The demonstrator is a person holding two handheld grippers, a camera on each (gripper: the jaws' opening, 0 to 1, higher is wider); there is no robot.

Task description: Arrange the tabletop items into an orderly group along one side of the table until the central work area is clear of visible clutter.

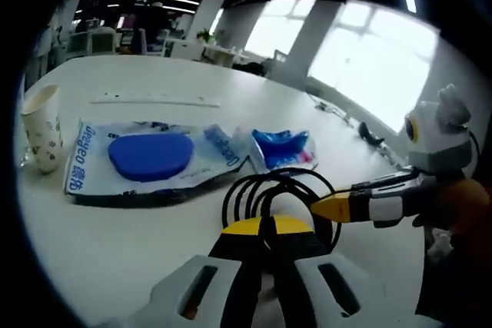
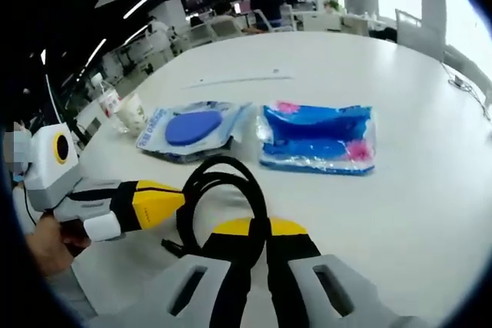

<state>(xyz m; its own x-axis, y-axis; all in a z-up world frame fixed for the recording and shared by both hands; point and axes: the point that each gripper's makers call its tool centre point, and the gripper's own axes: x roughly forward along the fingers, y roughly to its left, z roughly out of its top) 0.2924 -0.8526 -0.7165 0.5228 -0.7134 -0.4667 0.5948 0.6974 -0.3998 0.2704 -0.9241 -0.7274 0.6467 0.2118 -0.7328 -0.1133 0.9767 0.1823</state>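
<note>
A coiled black cable (image 1: 270,188) (image 2: 221,182) lies on the white table (image 1: 138,243) right in front of both grippers. My left gripper (image 1: 267,226) has its yellow tips together on the coil's near strands; it also enters the right gripper view from the left (image 2: 173,203), at the coil's left loop. My right gripper (image 2: 257,226) is closed on the coil too, and its yellow tip (image 1: 319,207) meets the coil's right side. Behind the cable lie a wipes pack with a blue lid (image 1: 150,155) (image 2: 192,128) and a blue and pink packet (image 1: 283,147) (image 2: 319,140).
A paper cup (image 1: 42,128) (image 2: 134,113) stands left of the wipes pack, with a water bottle (image 2: 108,101) beside it. A long white strip (image 1: 154,100) (image 2: 238,80) lies farther back. A hand (image 2: 46,243) holds the left gripper. Office desks and people are beyond the table.
</note>
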